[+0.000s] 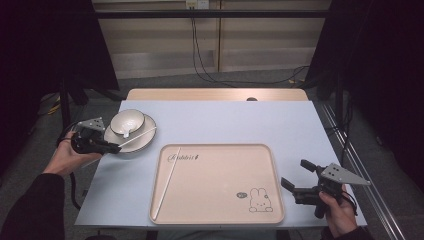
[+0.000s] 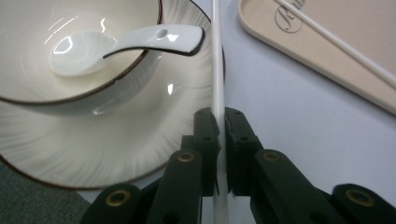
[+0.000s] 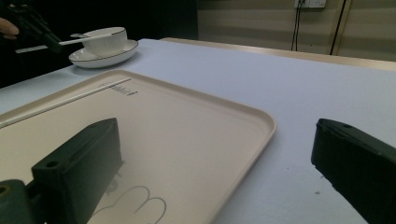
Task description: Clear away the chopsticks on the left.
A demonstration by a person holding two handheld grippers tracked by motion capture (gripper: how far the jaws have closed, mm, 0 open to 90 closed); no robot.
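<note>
My left gripper [image 1: 116, 146] [image 2: 221, 116] is shut on a thin white chopstick [image 1: 137, 136] [image 2: 217, 70], pinched near its end. The stick slants over the rim of a white ribbed plate [image 1: 146, 141] [image 2: 93, 149]. On the plate stands a white bowl [image 1: 127, 121] [image 2: 28, 42] with a white spoon [image 2: 121, 42] resting in it. A second white chopstick [image 1: 166, 183] [image 3: 65, 103] lies along the left side of the beige tray [image 1: 215, 185] [image 3: 196, 121]. My right gripper [image 1: 295, 172] [image 3: 215, 140] is open with nothing between its jaws, beside the tray's right front corner.
The tray carries a rabbit drawing [image 1: 259, 200] at its front right and script lettering [image 1: 183, 157] at its back left. A pale blue table cover [image 1: 225, 122] stretches behind the tray. Cables [image 1: 200, 60] hang at the wall beyond the table's far edge.
</note>
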